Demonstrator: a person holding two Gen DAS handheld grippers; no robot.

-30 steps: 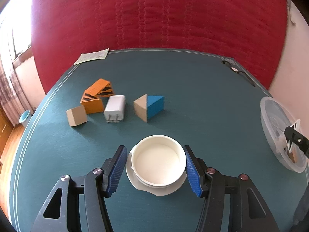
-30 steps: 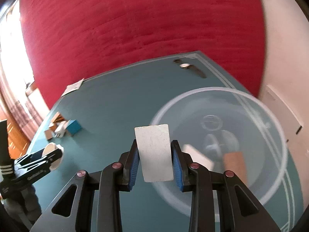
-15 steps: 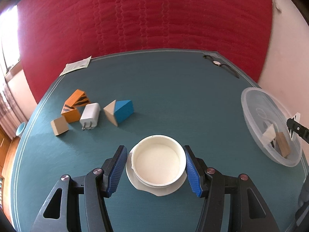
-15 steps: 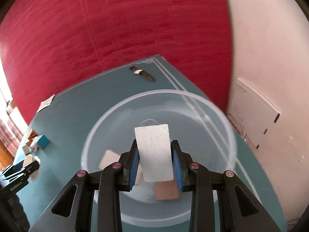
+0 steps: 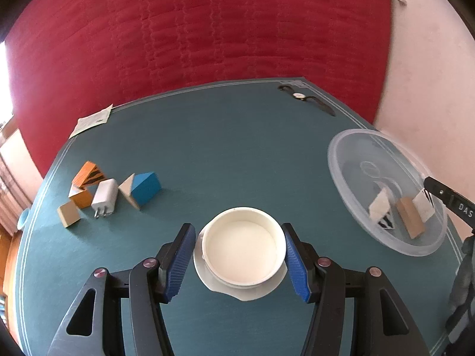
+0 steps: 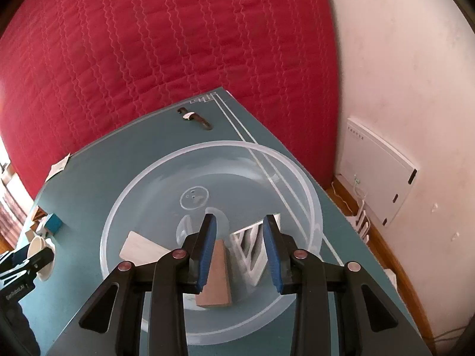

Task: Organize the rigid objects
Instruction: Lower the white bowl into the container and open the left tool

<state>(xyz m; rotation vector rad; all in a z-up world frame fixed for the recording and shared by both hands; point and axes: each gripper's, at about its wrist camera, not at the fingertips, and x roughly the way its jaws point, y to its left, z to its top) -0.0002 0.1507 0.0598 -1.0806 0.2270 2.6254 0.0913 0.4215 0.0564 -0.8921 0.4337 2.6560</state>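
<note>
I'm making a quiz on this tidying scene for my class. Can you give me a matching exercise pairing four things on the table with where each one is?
Things:
1. white round bowl
2. brown wooden wedge block
3. white plug charger
4. black-strapped wristwatch

Places:
A. near the table's far edge
B. inside the clear plastic basin
C. between the left tongs
D. between an orange striped block and a blue-and-tan block

Pairs: 1-C, 2-B, 3-D, 4-A
</note>
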